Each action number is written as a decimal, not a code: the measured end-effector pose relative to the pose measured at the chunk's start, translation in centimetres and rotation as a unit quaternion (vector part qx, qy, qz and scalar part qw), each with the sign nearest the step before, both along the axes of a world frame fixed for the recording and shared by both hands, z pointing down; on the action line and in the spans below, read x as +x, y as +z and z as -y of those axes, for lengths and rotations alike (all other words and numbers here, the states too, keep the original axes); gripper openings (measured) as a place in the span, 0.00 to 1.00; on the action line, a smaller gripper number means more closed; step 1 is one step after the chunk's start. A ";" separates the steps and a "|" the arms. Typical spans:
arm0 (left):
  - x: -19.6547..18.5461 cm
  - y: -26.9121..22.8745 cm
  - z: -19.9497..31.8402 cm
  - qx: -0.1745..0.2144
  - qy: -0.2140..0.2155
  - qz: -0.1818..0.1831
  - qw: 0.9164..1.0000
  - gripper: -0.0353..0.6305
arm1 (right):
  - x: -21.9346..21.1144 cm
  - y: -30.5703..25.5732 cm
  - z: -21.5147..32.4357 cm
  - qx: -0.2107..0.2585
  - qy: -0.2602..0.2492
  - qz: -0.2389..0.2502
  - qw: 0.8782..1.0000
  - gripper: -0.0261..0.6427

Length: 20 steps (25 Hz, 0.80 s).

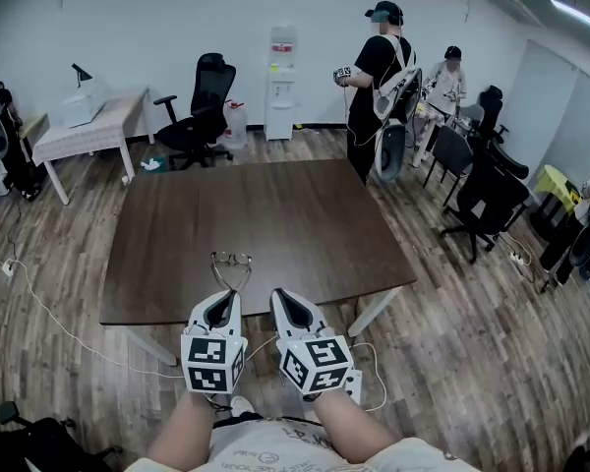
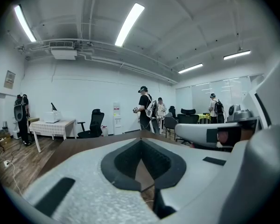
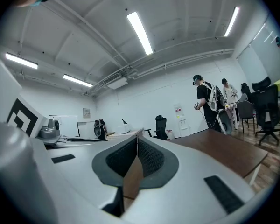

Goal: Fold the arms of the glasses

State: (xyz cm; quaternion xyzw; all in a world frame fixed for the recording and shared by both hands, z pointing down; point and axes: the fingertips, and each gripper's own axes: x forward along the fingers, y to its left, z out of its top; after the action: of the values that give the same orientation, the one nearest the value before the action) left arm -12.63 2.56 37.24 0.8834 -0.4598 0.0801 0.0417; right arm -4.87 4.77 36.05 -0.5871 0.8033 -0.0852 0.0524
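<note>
Two clenched, empty grippers hover at the table's near edge: left gripper just short of the glasses, right gripper beside it.

Left gripper and right gripper closed

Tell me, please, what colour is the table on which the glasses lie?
Dark brown. The table shows best in the head view.

Thin-framed glasses, arms unfolded, lying near brown table front edge
</note>
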 end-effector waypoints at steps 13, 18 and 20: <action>-0.9 1.4 12.9 -0.025 0.009 0.020 0.999 0.07 | 0.2 0.8 13.3 -0.010 0.020 0.033 0.999 0.06; 0.2 3.4 16.0 -0.044 -0.003 0.027 0.999 0.07 | 0.9 2.7 16.8 -0.031 -0.006 0.025 0.999 0.06; 0.5 3.5 17.5 -0.047 -0.012 0.029 0.998 0.08 | 0.9 2.6 18.5 -0.034 -0.021 0.021 0.999 0.06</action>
State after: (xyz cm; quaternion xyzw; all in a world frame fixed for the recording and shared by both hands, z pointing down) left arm -12.12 -14.90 40.73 0.8721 -0.4674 0.1268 0.0708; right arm -3.92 -13.70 38.62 -0.5696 0.8109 -0.1254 0.0474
